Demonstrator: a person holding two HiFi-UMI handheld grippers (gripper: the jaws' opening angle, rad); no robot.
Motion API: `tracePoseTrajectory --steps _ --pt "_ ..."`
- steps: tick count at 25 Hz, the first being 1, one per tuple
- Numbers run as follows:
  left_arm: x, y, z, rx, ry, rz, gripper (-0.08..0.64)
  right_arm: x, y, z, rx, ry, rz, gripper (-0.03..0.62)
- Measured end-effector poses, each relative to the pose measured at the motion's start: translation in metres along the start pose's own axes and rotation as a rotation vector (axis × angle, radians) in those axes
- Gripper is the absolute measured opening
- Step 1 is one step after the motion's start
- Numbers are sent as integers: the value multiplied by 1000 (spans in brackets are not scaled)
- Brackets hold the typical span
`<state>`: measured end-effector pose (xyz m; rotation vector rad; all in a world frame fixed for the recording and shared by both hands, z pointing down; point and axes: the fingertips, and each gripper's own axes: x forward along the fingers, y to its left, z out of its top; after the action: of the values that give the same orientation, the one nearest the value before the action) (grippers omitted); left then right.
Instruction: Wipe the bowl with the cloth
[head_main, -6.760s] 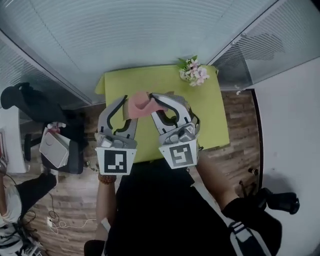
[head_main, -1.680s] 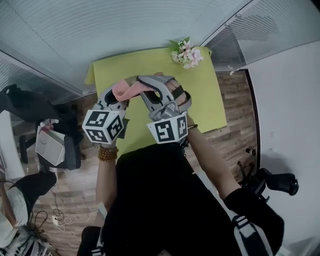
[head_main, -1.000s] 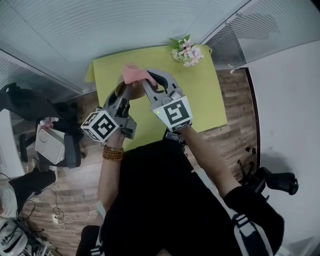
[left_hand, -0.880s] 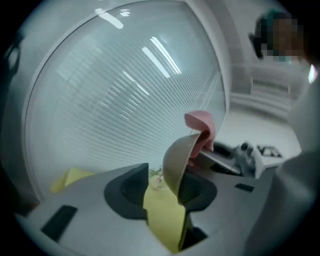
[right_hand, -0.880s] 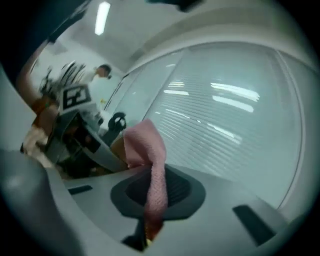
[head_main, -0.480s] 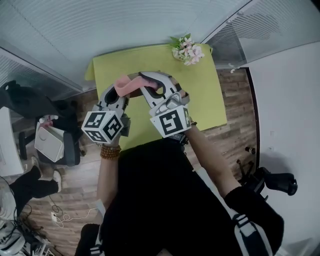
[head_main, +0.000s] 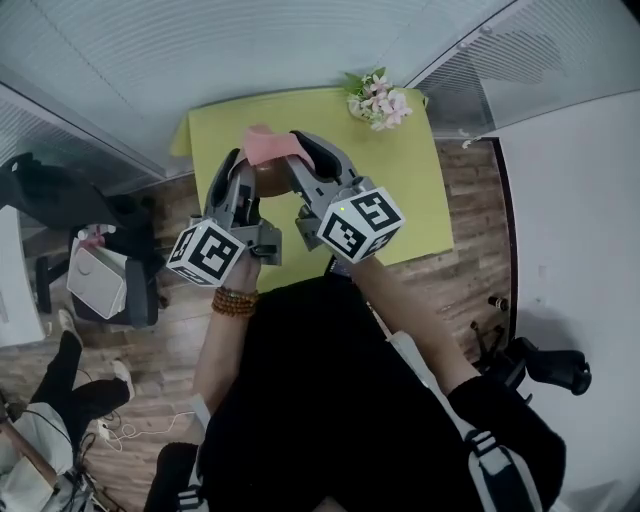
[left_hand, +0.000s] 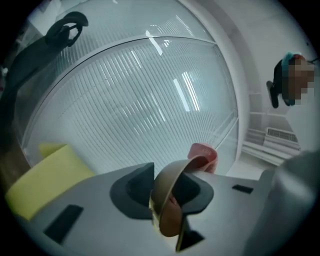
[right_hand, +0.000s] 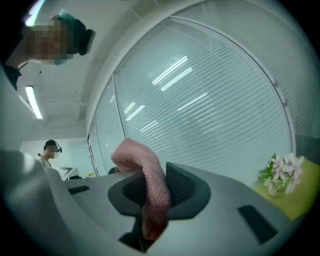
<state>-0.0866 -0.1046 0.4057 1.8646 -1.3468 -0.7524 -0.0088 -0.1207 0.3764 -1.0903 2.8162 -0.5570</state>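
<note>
- Slatted glass walls meet in a corner behind the yellow-green table (head_main: 405, 200); a small pot of flowers (head_main: 377, 98) stands at its far right corner; both grippers are raised above the tabletop.
- Left gripper (left_hand: 167, 187): the tan bowl (left_hand: 169, 215) stands on edge between its jaws, one pad on each side of the wall; the jaws are opening, yet the bowl hangs in the air and appears pinched by the rim.
- Right gripper (right_hand: 150, 200): a fold of the pink cloth (right_hand: 149, 182) runs down between its jaws, with the rest humped above the pads; these jaws are opening too, with the cloth between them and off the table.
- From the head view the cloth lies just at the tips of both grippers, over the bowl's upper edge; from the left gripper view pink shows past the rim and also inside the bowl, so cloth and bowl look to be touching.
- Step in hand, as I judge it: the wipe itself, cloth working along the rim and inner face while the other gripper steadies the bowl.
- Next move calls for a firmer pinch on both sides, since either loosening grip could drop its load; then the bowl needs turning to bring an unwiped stretch to the cloth; how much is already wiped I cannot tell.
</note>
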Motion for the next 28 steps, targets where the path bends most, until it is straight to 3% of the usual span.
tracePoseTrajectory --steps 1,2,4,8,9,10,11,14,20,25,28 --pt "2 2 -5 39 36 7 84 0 -5 -6 -42 34 -17 60" --pt "4 1 -11 101 93 -4 91 -1 -10 -11 -149 76 -37 43" --pt "5 0 -26 260 246 -43 98 -6 -12 -18 -455 150 -58 17" --pt "0 14 -54 747 476 7 97 -11 11 -31 -1130 255 -12 17" --pt "0 18 -60 818 515 14 73 -10 17 -41 -1270 280 7 17" --pt "0 22 -66 832 543 14 41 -9 20 -49 -1345 297 18 17" --pt "0 24 -68 793 552 11 37 -8 20 -53 -1348 304 21 17" --pt "2 20 -60 635 488 11 37 -9 17 -45 -1137 262 -5 17" --pt "2 18 -32 426 334 46 60 1 5 -41 -551 163 -11 32" --pt "-6 21 -19 277 213 69 71 5 1 -44 -246 121 -36 49" --pt "-11 24 -13 165 144 62 72 6 -7 -53 5 123 -57 49"
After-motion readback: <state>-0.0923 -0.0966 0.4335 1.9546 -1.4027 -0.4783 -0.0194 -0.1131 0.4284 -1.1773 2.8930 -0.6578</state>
